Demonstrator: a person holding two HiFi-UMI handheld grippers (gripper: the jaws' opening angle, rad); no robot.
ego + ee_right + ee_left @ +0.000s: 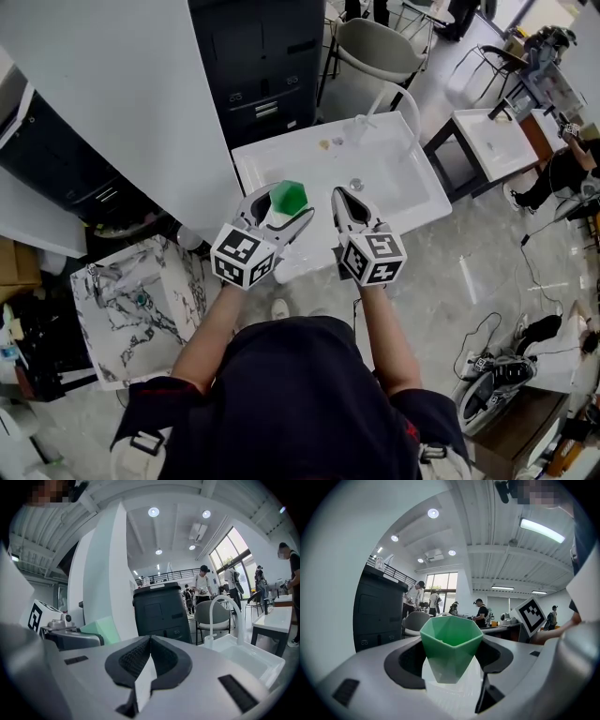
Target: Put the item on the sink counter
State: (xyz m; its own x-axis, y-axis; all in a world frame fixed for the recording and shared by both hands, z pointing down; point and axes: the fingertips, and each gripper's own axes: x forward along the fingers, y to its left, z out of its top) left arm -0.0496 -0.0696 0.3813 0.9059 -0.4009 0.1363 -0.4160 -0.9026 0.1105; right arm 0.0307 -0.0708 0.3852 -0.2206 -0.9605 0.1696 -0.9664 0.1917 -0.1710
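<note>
Holding a green faceted cup [289,195] between its jaws, the left gripper [284,208] hangs by the near edge of the white sink desk [309,155]. The cup is airborne, not yet placed. The right gripper [342,199] has its jaws clenched on nothing. Lowering and letting go likely remain.

An open lab hall: freestanding sink units [281,156], black cabinets [258,56], loose floor cables [481,330], people [414,598] at workbenches

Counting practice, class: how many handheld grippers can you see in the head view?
2: the left gripper, gripping a green cup, and the right gripper beside it, shut and empty.
</note>
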